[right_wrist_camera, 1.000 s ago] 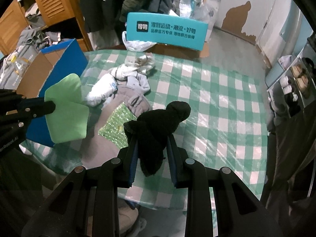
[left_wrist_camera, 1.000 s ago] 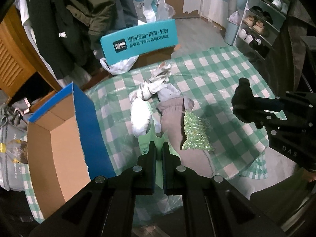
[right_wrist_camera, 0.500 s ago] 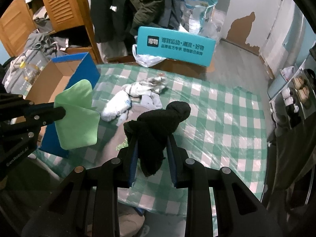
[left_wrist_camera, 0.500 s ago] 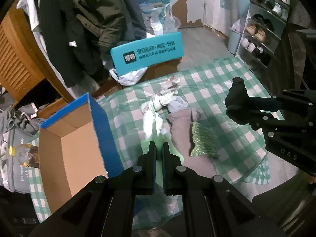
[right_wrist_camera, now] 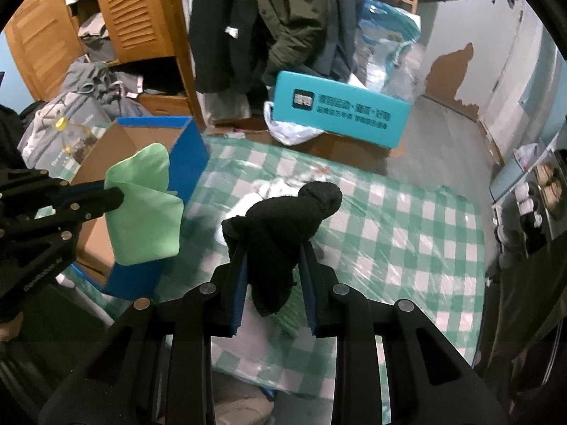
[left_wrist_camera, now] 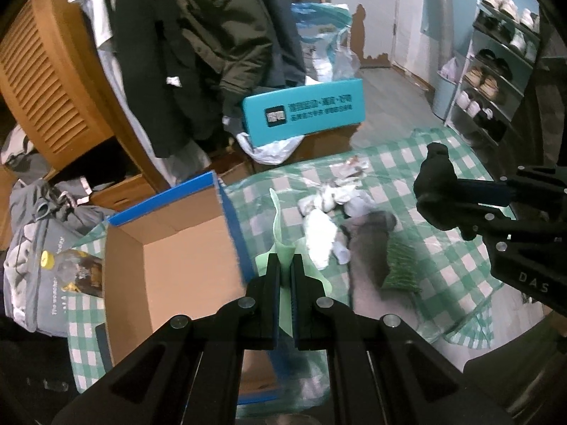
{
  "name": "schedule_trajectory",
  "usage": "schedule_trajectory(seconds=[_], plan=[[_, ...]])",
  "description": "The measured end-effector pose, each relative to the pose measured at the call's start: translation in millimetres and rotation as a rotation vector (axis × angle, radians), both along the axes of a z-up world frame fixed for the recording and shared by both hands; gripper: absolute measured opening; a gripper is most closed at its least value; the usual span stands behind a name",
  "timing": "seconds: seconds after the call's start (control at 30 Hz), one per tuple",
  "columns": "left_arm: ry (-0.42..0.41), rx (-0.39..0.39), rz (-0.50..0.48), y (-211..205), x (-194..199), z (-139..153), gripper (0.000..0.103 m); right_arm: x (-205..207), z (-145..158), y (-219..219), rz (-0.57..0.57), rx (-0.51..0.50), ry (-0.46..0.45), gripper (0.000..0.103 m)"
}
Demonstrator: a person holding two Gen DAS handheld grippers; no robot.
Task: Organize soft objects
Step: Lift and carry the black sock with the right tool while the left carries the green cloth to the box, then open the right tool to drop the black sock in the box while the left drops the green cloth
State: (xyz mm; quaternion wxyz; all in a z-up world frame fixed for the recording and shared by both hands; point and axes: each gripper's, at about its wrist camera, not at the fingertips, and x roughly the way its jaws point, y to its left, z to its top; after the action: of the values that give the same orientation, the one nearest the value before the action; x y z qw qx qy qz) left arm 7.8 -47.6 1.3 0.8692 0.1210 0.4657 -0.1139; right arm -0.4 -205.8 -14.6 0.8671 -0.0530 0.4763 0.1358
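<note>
My left gripper (left_wrist_camera: 285,265) is shut on a light green cloth (left_wrist_camera: 280,226), seen edge-on and held above the table beside the open blue cardboard box (left_wrist_camera: 170,248). In the right wrist view the green cloth (right_wrist_camera: 145,212) hangs in front of the box (right_wrist_camera: 184,156). My right gripper (right_wrist_camera: 273,251) is shut on a black sock (right_wrist_camera: 283,226), held above the table. The sock also shows in the left wrist view (left_wrist_camera: 436,191). A pile of white and grey socks (left_wrist_camera: 326,226), a grey garment (left_wrist_camera: 368,248) and a green sparkly cloth (left_wrist_camera: 400,269) lie on the checked tablecloth (right_wrist_camera: 407,233).
A teal box (left_wrist_camera: 304,113) stands on the floor behind the table with a white plastic bag (left_wrist_camera: 269,148). Dark coats (left_wrist_camera: 212,35) hang behind it beside a wooden louvred cabinet (left_wrist_camera: 46,81). A shoe rack (left_wrist_camera: 496,71) stands at the right. A grey bag (left_wrist_camera: 46,269) lies left of the box.
Both grippers have risen and pulled back from the table, each still holding its item. The left gripper with the green cloth has shifted left, nearer the blue box.
</note>
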Motion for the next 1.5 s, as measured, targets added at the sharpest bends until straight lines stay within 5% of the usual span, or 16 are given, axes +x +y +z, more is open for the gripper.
schedule_trajectory(seconds=[0.67, 1.5], plan=[[-0.023, -0.019, 0.151, 98, 3, -1, 0.005, 24, 10, 111, 0.176, 0.011, 0.001, 0.026], [0.103, -0.013, 0.287, 171, 19, -57, 0.005, 46, -38, 203, 0.323, -0.002, 0.137, 0.026]])
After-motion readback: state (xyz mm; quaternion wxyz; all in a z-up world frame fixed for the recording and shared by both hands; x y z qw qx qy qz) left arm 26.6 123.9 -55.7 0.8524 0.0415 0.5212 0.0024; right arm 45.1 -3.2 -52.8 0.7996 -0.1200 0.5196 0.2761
